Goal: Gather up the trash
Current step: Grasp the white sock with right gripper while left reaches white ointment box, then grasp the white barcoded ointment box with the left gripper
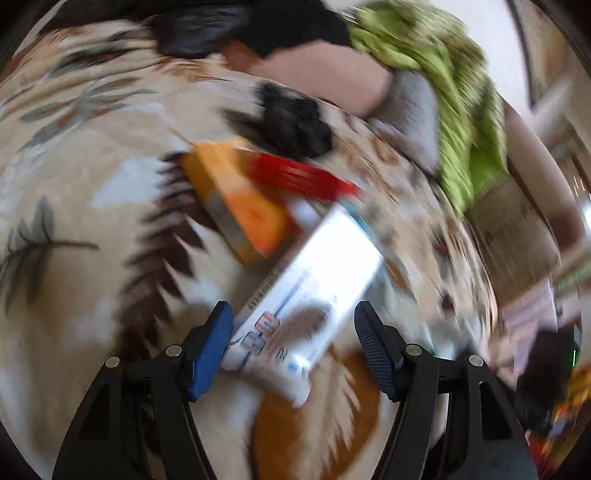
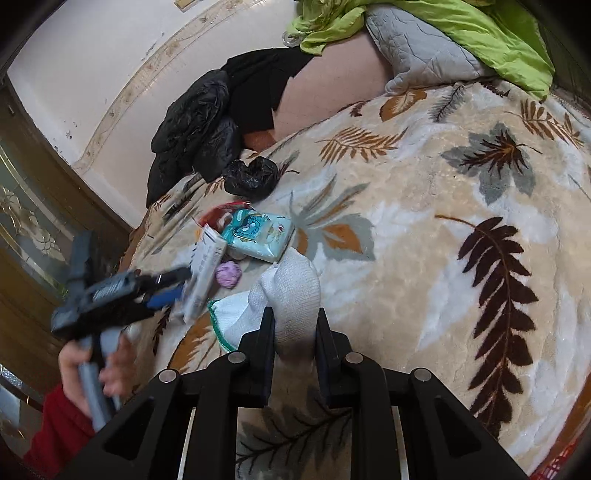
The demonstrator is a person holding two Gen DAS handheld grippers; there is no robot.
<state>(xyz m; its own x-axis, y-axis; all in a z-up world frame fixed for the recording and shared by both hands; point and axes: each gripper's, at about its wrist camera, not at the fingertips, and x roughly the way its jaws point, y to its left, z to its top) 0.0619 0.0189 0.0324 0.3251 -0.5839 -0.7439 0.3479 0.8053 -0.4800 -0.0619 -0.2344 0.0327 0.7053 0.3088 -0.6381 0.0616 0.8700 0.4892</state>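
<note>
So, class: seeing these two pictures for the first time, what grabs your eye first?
The right hand-held gripper pinches a white sock on the leaf-patterned blanket. The left hand-held gripper straddles a white carton, jaws open. A green cover is heaped behind.

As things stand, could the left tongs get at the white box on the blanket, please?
Probably yes: the left tongs stand open with the white box already between the pads, nothing lying over it. The right tongs are busy, shut on a white sock.

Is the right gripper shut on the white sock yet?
Shut on it: right gripper fingers pinch the white sock, bunched between them.
</note>
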